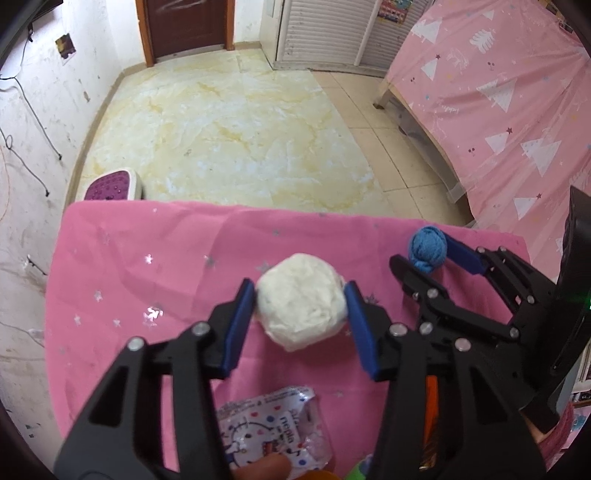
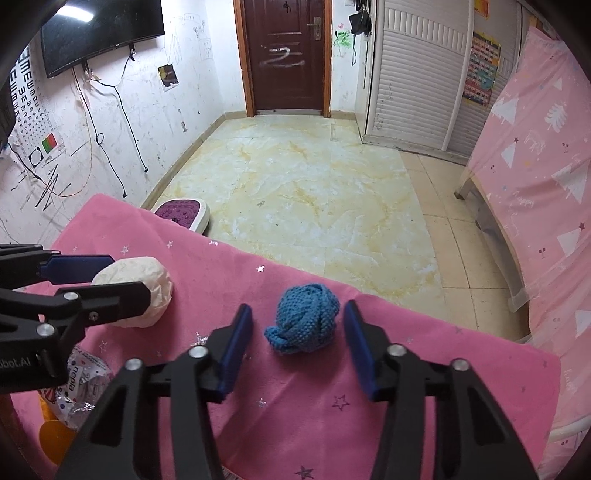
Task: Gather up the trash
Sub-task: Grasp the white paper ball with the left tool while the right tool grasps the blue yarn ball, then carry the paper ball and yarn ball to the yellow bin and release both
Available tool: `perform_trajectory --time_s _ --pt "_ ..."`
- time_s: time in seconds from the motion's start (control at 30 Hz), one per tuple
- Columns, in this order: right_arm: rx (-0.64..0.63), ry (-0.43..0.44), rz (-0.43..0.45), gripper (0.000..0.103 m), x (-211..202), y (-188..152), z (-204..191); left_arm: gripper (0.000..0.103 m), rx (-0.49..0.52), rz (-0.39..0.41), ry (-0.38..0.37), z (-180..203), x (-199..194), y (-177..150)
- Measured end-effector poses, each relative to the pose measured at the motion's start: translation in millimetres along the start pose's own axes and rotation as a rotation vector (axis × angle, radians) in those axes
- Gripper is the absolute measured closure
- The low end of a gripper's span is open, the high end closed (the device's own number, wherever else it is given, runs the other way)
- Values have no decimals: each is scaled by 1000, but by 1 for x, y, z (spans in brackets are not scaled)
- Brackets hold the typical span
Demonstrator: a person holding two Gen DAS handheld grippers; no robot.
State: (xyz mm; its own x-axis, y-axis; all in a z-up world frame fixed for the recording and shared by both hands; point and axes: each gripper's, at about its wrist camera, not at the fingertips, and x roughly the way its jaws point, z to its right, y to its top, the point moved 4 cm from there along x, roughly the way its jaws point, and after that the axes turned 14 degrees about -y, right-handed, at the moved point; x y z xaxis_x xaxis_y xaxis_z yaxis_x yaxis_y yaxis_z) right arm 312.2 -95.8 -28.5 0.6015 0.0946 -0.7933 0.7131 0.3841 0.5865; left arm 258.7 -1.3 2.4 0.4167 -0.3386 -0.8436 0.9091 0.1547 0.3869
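A white crumpled paper ball lies on the pink cloth-covered table. My left gripper straddles it, with both blue pads touching or almost touching its sides. The ball also shows in the right wrist view. A blue knitted ball lies between the fingers of my right gripper, which is open with gaps on both sides. The blue ball and right gripper also show in the left wrist view. A printed tissue packet lies near the table's front edge.
A purple and white foot mat lies on the marble floor beyond the table. A bed with pink sheet stands at right. A door, a louvred wardrobe and a wall TV are at the back.
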Motion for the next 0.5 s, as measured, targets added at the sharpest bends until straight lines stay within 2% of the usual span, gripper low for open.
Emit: perform_trajectory --time_s 0.03,0.13,0.5 --pt "1 -1 1 82 0 0 0 55 -1 2 0 0 0 0" --pt "-4 0 6 84 -2 -3 -1 55 2 6 2 -3 -1 0" --pt "18 7 46 84 -29 -7 7 55 11 26 17 11 -19 -4"
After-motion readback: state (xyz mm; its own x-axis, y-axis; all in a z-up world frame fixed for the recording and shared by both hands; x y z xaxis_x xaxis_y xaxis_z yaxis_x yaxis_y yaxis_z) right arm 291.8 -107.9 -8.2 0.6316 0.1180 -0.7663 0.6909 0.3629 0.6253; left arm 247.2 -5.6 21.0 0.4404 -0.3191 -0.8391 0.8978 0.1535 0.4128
